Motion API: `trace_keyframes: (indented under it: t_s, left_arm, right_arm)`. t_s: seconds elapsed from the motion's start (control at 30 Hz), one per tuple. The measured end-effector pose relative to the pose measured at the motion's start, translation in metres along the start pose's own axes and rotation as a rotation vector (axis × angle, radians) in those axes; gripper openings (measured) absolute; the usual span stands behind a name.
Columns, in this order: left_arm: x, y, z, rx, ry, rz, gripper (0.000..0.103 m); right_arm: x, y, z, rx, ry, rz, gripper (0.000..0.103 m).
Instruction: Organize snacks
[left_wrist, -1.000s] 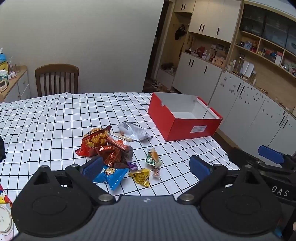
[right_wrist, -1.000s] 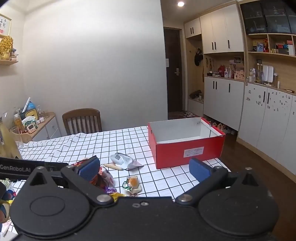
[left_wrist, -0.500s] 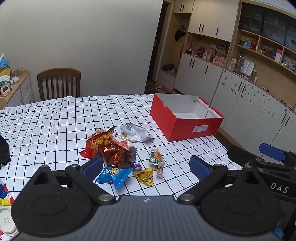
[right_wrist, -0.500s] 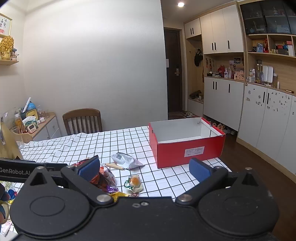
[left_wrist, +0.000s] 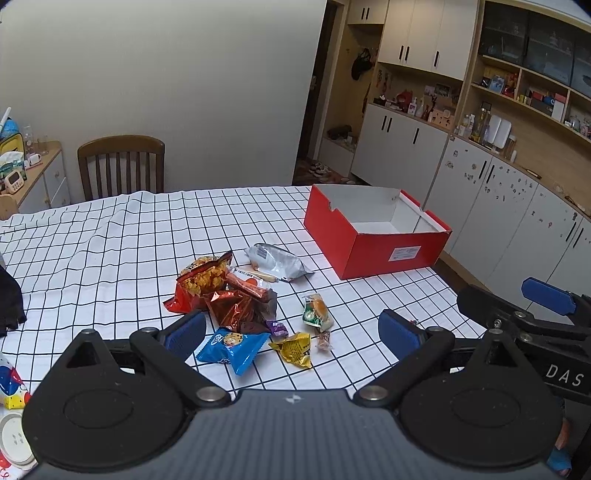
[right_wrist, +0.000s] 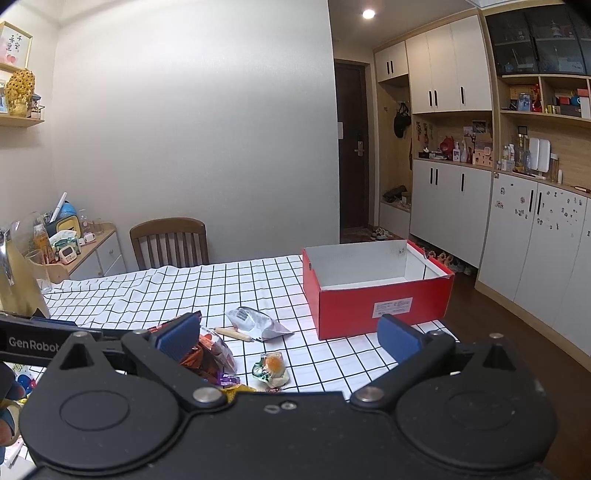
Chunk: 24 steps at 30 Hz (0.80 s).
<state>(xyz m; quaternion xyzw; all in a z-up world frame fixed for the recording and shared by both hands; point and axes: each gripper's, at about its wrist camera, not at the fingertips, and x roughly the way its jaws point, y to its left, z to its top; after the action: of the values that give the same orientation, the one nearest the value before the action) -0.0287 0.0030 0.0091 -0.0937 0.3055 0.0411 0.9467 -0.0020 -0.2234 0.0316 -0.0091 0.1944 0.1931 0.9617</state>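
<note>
While both tongs hang above the near edge of the white black-gridded tablecloth, neither one touches or holds anything. The left gripper has its blue-padded fingers spread wide, and the gap between them frames the loose heap of snacks lying on the cloth just ahead. Nearest its left pad sits the blue cookie packet; a small yellow wrapper and a green-and-orange sweet pouch lie farther toward its right pad. Beyond these rest the crumpled red foil bag, the orange-red chip bag and the silver foil pouch. Ahead and to the right of both tongs stands the open red cardboard box with a white inside, apart from the heap. The right gripper is equally wide open, empty, with the sweet pouch just ahead between its fingers and the box in front of its right pad. A wooden slat-backed chair stands at the table's far side.
</note>
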Motion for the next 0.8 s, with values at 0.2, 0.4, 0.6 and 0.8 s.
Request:
trace_keyframes:
  t_s: [0.2,0.4,0.6,0.8]
  left_arm:
    - [0.0015,0.0002,0.0002,0.003,-0.001,-0.001,0.1]
    - [0.0026,0.0004,0.0004,0.001,-0.001,-0.005,0.1]
    - [0.0047,0.0008,0.0016,0.002,0.006,-0.013,0.1]
    - [0.0052,-0.0003,0.002,0.016,-0.002,-0.008,0.1]
  right_arm:
    - [-0.0002,-0.0002,-0.0002,0.001,-0.001,-0.004,0.103]
    - [0.0007,-0.0001,0.0006,0.001,0.001,-0.001,0.102]
    - [0.0011,0.0002,0.0017,0.003,-0.003,-0.005,0.102]
    - [0.0012,0.0006,0.003,0.002,-0.008,-0.006,0.102]
